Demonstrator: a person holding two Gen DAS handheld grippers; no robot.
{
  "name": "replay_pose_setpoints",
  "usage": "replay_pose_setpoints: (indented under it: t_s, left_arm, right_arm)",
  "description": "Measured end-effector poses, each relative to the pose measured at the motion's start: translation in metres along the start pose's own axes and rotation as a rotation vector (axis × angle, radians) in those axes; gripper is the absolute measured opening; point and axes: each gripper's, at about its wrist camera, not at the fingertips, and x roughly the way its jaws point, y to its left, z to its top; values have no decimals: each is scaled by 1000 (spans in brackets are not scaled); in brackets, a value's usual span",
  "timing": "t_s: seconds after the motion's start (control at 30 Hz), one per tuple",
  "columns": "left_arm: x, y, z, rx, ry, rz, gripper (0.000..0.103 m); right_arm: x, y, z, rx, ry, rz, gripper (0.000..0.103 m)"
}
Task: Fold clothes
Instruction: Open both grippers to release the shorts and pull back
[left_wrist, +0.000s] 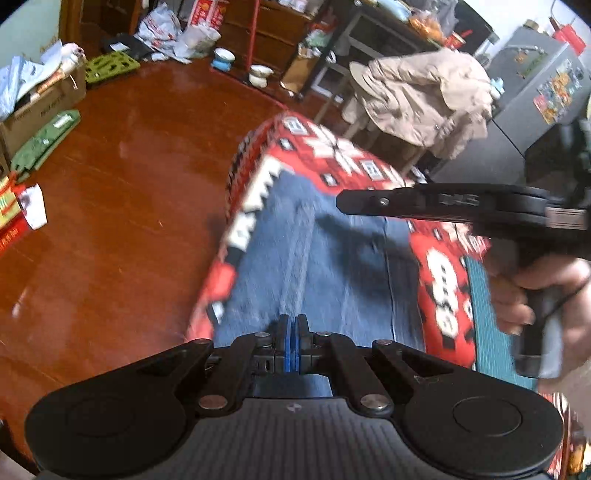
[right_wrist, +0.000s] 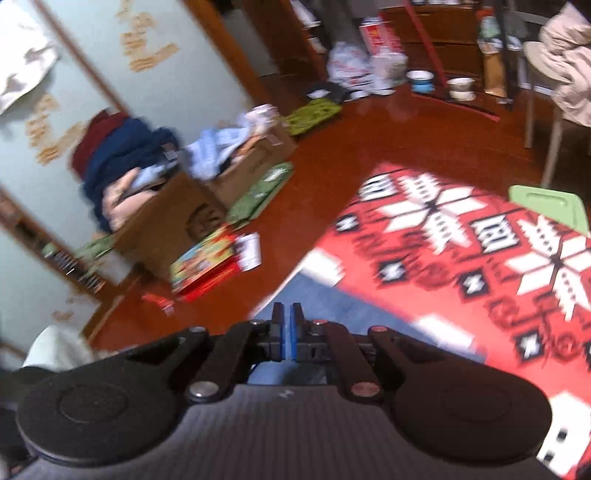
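Note:
Blue jeans (left_wrist: 325, 258) lie spread flat on a table covered by a red, white and black patterned cloth (left_wrist: 332, 147). My left gripper (left_wrist: 294, 321) hovers over the near end of the jeans, shut, and I see no fabric between its blue pads. My right gripper (left_wrist: 341, 202), held by a hand (left_wrist: 517, 295), comes in from the right above the jeans, shut, with nothing hanging from it. In the right wrist view, the right gripper (right_wrist: 288, 314) is over a corner of the jeans (right_wrist: 332, 306) by the edge of the patterned cloth (right_wrist: 461, 258).
The table's left edge drops to a red-brown wooden floor (left_wrist: 129, 184). Cardboard boxes (right_wrist: 177, 206) full of clothes stand by the wall. A chair with a beige coat (left_wrist: 424, 96) stands behind the table. A green board (right_wrist: 550, 206) and a teal mat (left_wrist: 487, 314) lie on the table.

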Motion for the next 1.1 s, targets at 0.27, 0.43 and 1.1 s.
replay_pose_setpoints:
  t_s: [0.27,0.43,1.1]
  left_arm:
    - [-6,-10,-33,58,7,28,2]
    - [-8,-17,-46,115,-8,78,2]
    - [-67,-134,-127,175,-195,208,48]
  right_arm:
    - [-30,43,-88,-120,115,27,3]
    - [-45,51,-131,-208,96,-50,3]
    - [-194,48,-207,-138,-100,-256,51]
